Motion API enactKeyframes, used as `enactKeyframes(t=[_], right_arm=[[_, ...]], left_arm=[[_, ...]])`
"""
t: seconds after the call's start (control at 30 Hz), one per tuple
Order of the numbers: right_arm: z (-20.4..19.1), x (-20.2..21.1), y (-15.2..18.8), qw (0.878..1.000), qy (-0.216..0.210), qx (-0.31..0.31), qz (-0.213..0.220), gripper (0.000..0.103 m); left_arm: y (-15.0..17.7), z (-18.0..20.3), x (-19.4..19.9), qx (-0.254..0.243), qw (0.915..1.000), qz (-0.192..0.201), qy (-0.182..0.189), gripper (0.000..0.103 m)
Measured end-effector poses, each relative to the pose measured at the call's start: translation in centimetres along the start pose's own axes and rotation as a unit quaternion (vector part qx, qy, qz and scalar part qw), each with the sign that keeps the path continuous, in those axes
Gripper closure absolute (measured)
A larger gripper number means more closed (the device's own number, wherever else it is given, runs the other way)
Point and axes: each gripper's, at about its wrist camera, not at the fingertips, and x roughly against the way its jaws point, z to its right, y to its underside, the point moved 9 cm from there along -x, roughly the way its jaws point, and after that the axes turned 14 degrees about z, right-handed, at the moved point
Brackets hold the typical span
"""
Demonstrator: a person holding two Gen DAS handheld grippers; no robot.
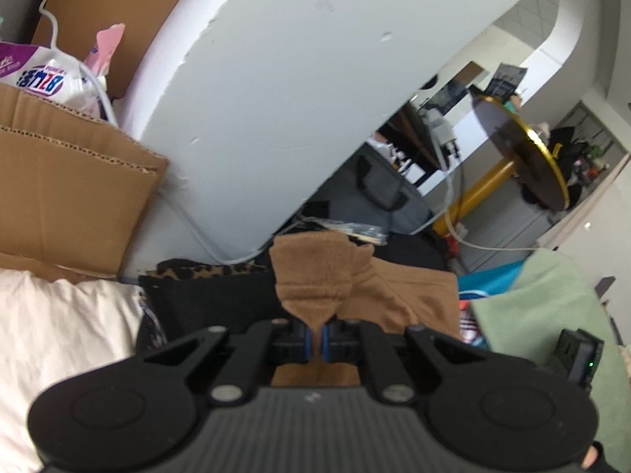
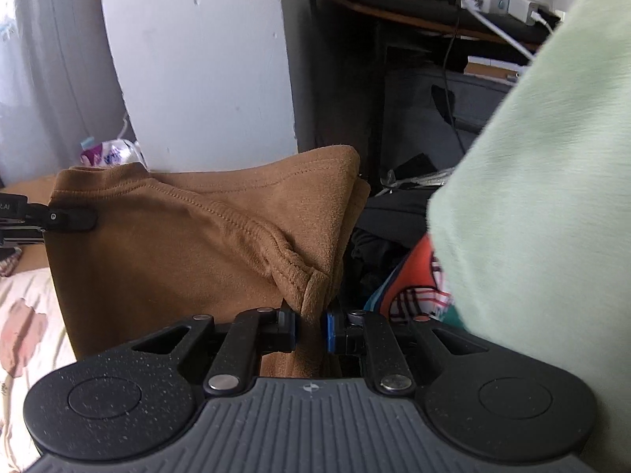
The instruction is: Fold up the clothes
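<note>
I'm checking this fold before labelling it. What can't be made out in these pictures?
- Brown garment: lower part hidden behind the right gripper in the right wrist view.
- Orange checked item: mostly covered by pale green cloth, right wrist view.
- Purple and white packet: cut off by the left edge, left wrist view.

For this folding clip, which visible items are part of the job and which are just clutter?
In the job:
- brown garment
- left gripper, jaws shut on the garment
- right gripper, jaws shut on the garment

Lying about:
- cardboard box
- mint green cloth
- leopard-print fabric
- white charger plugs
</note>
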Motion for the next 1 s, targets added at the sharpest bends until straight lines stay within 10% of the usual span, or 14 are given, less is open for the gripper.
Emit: enactKeyframes(t=[1.0], right_arm=[[-0.5,-11.8,2.8,0.994,0.055,0.064,-0.070,0.087]], left_arm=[[1.0,-8.4,-6.7,-0.001,0.9930,-0.005,-0.118,0.096]])
